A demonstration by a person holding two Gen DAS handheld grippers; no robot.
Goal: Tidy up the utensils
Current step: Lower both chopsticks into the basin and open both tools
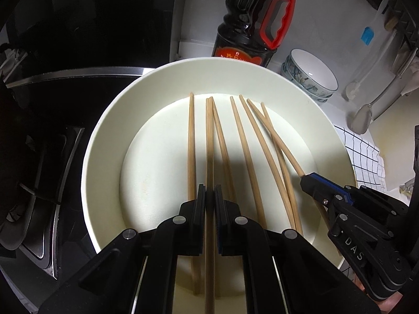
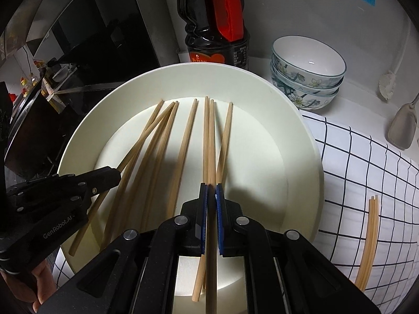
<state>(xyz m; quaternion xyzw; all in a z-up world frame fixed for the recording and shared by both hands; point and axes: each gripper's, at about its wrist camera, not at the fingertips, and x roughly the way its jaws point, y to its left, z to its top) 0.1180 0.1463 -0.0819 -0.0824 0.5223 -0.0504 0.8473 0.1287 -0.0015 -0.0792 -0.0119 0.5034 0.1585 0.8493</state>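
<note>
Left wrist view: left claw [image 1: 209, 196] is clamped on one chopstick [image 1: 209, 141], and right claw [image 2: 210, 191] pinches another, both over the white plate [image 1: 104, 136]. Looks like mid-pickup; next I'd guess lift clear toward the pair [image 2: 369, 240] on the checked cloth [image 2: 353, 162]. Plain tan sticks, fanned loosely ahead.

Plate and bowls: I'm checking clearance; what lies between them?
Bare white counter: in the right wrist view, plate and bowls stand apart.

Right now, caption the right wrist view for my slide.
Right gripper shut on one wooden chopstick above the round white plate of loose chopsticks.
</note>
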